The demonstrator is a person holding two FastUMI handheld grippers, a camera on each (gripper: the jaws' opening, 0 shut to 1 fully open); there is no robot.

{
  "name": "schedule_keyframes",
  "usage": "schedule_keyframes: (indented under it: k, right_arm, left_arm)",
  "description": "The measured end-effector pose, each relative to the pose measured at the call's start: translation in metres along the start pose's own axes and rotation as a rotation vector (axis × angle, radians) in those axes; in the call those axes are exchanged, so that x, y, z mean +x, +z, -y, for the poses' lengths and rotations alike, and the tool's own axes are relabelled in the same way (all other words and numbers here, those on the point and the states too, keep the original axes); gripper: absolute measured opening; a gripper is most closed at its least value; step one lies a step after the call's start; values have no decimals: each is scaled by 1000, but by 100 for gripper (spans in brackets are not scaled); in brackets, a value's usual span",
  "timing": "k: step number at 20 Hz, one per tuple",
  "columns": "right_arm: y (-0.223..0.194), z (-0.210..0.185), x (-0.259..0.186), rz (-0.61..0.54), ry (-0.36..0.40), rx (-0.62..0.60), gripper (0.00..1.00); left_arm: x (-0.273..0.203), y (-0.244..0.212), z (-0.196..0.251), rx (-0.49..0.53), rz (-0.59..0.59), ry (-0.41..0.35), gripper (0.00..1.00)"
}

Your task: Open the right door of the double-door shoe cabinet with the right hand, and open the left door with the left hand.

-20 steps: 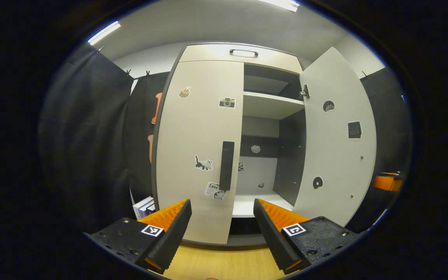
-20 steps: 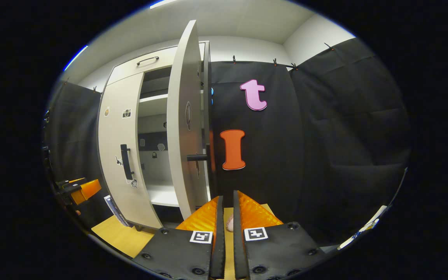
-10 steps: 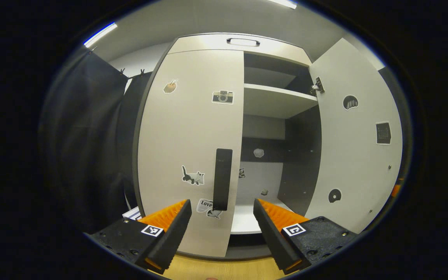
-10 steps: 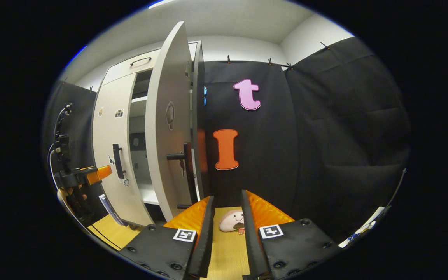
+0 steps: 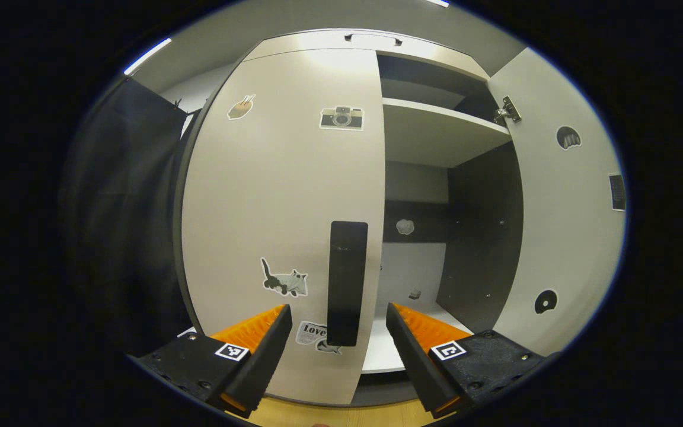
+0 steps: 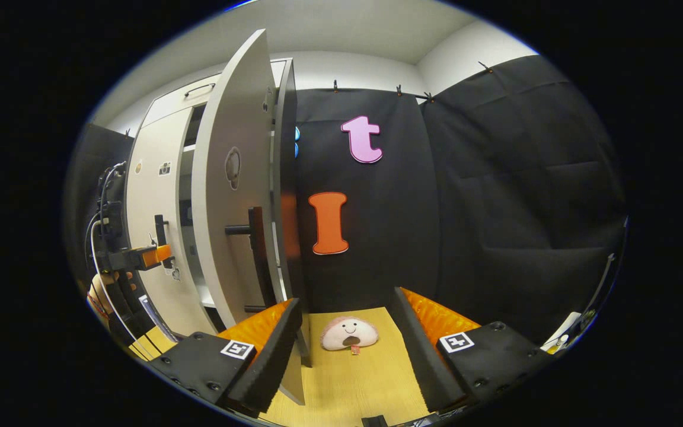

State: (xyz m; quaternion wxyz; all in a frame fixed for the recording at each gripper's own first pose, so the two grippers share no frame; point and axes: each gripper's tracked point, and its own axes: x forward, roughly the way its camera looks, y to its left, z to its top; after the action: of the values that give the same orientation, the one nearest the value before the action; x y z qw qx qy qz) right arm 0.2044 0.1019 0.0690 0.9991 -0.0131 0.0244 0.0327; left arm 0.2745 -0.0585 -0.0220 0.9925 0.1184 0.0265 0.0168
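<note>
In the left gripper view the shoe cabinet's left door [image 5: 276,196] is closed, pale with stickers and a black vertical handle [image 5: 346,283]. My left gripper [image 5: 337,344] is open, its fingers on either side of that handle, a short way in front of it. The right door [image 5: 561,225] stands swung open, showing shelves [image 5: 436,133] inside. In the right gripper view the open right door [image 6: 229,196] is seen edge-on with its black handle [image 6: 252,249] sticking out. My right gripper [image 6: 344,347] is open and holds nothing, just right of the door. The left gripper [image 6: 140,258] and a hand appear far left.
A small plush toy [image 6: 348,333] with a face lies on the wooden floor [image 6: 353,379] between my right fingers, near the black cloth wall [image 6: 466,207]. A top cabinet drawer with a handle [image 5: 373,38] sits above both doors.
My left gripper moved closer to the left door handle, which now looms larger between the fingers. My right gripper went from shut to open and drew back from the right door's handle.
</note>
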Motion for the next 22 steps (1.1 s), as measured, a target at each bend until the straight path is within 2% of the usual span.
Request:
schedule_keyframes:
  k: [5,7,8,9,10,11,13,14,15,16,17,19,20,21,22]
  right_arm:
    - [1,4,0,10,-26,13,92]
    - [2,6,2,17,-38,18,92]
    - [2,5,2,14,-38,22,98]
    - [1,5,1,10,-37,25,98]
    - [0,6,0,8,-39,26,92]
    - [1,6,0,9,-43,28,98]
    - [0,5,1,10,-45,33,98]
    - [0,5,1,9,-44,35,97]
    - [0,5,1,6,-44,34,91]
    - [0,5,0,4,-44,33,97]
    - [-1,5,0,4,-45,31,90]
    - [-1,5,1,3,-47,25,89]
    - [-1,5,1,0,-49,23,97]
    - [-2,4,1,-3,-48,23,89]
    - [-2,3,1,-6,-43,24,90]
  left_arm:
    - [21,-14,-2,4,-38,-1,96]
    - [27,-14,-6,-9,-32,6,86]
    - [29,-15,-5,-21,-36,2,77]
    - [29,-15,-3,-29,-37,-8,74]
    - [30,-15,-2,-28,-37,-13,69]
    - [32,-15,-1,-23,-37,-20,68]
    - [34,-15,4,-29,-38,-40,61]
    - [34,-15,5,-32,-36,-41,54]
    - [34,-16,7,-33,-39,-50,51]
    - [33,-15,11,-39,-37,-61,46]
    - [32,-17,11,-32,-42,-65,39]
    - [32,-18,11,-24,-41,-67,33]
    - [32,-16,10,-11,-33,-60,29]
    - [30,-18,9,17,-33,-59,27]
    - [28,-18,9,29,-33,-54,22]
